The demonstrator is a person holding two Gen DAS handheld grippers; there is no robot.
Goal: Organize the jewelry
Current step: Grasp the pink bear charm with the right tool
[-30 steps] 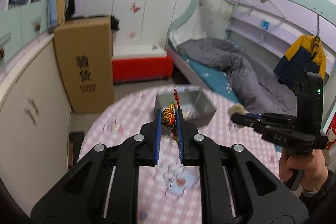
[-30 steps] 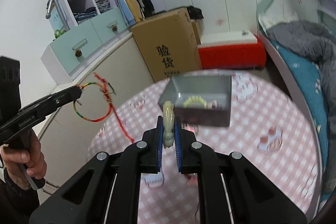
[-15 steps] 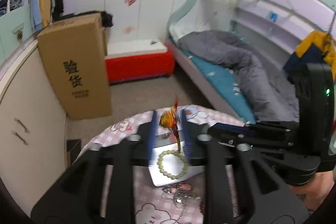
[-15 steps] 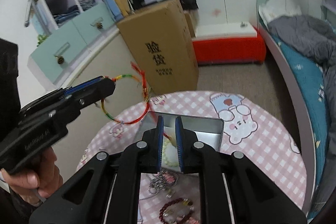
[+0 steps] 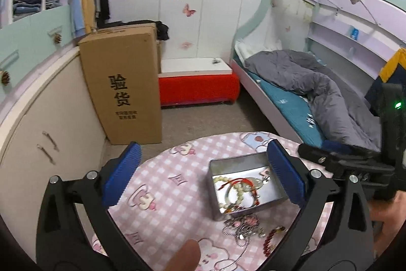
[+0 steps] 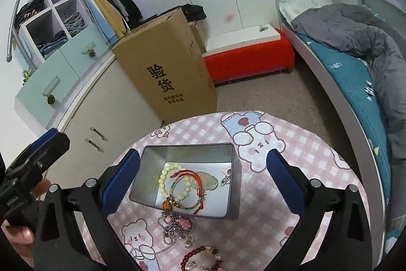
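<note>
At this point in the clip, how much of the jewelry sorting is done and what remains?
Partly done. The metal tin already holds a pale bead bracelet, a red cord bracelet and a jade pendant. Nothing is in hand: the left gripper and right gripper both have jaws opening with nothing between them. Still left on the pink checked tablecloth: a silver chain necklace and a dark red bead bracelet.

The left hand-held gripper [image 5: 203, 170] is matte black, with two angular forked arms, silver round screw heads at the joints, and ribbed blue pads [image 5: 121, 173] lining the fingers. The right hand-held gripper [image 6: 201, 177] is built alike; its upright black body carries a small green light [image 5: 397, 105].
</note>
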